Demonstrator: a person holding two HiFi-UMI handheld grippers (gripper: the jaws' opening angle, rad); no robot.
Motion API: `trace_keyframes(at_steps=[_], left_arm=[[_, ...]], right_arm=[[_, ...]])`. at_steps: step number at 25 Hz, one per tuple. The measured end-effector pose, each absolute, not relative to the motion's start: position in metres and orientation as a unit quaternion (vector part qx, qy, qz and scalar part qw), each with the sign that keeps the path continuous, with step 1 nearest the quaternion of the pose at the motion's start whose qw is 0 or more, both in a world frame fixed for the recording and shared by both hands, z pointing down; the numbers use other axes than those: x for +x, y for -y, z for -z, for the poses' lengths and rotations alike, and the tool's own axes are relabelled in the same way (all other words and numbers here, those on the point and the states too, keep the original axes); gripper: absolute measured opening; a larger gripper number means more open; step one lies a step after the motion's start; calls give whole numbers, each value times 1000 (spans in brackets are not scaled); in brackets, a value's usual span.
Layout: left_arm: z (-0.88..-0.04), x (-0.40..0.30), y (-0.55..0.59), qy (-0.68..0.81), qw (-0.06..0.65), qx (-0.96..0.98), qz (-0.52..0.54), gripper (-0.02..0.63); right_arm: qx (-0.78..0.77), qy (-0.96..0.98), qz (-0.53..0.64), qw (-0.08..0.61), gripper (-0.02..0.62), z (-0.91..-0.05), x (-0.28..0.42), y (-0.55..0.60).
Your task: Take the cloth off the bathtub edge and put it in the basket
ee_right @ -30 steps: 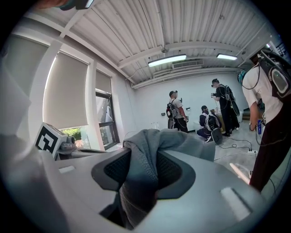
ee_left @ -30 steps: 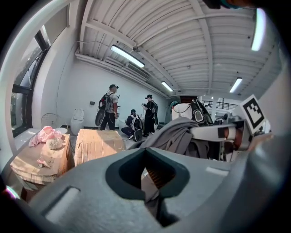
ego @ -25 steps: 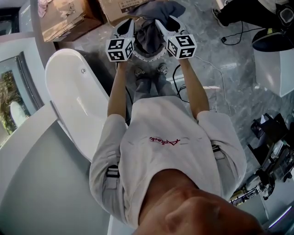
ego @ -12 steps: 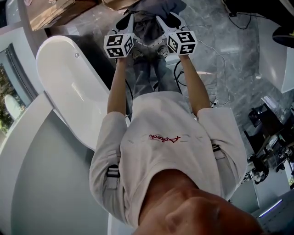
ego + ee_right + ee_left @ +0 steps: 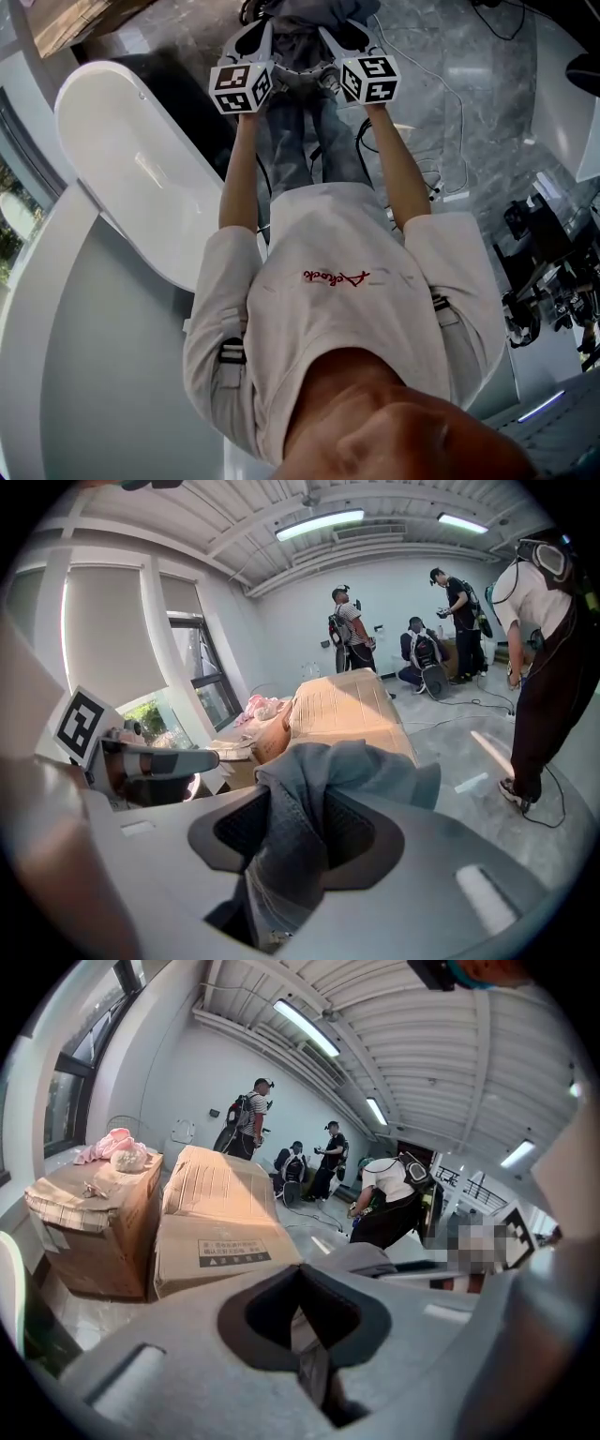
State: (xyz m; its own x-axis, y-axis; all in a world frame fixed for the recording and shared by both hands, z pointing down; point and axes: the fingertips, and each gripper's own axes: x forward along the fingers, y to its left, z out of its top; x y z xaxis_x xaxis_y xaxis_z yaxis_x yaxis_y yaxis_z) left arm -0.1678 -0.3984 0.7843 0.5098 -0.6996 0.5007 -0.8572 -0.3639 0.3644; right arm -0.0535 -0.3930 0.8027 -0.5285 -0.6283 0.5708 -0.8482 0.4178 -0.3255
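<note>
Cardboard boxes (image 5: 220, 1227), marbled floor (image 5: 487, 94), people standing (image 5: 248, 1115)

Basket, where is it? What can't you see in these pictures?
Basket: not made out in any view; in the head view the cloth, left gripper and right gripper hide what lies beneath.
Cloth: head view's top edge cuts it off; in the left gripper view, that gripper's own body hides most.

Red script (image 5: 336, 278) on shirt (unreadable), box label (image 5: 233, 1254) illegible
</note>
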Motion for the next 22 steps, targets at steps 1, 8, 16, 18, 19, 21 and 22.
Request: trace_keyframes(at_steps=[1,8,16,18,19,21,22], left_arm=[[-788,-168,398,477,303,814,-132,0],[-807,-171,399,478,316,808,-135,0],[-813,-173,396,480,324,804,-139,0],[-813,-174,398,479,324,804,-138,0],[-814,-174,398,479,325,804,-138,0],[-815,-173,397,478,326,804,-138,0],[-816,-173,397,478,327,804,-138,0]], right_arm=[[448,819,-303,190,175,-810,-53,392],[444,806,-324,219,178,-848,-55,392],[446,795,-341,230,190,-868,-54,391],[451,788,-346,236,183,-875,-54,396],[456,784,-346,240,163,-878,-53,399],[468,776,-344,246,79,-883,-51,407],[471,775,-341,248,54,-884,-51,411]])
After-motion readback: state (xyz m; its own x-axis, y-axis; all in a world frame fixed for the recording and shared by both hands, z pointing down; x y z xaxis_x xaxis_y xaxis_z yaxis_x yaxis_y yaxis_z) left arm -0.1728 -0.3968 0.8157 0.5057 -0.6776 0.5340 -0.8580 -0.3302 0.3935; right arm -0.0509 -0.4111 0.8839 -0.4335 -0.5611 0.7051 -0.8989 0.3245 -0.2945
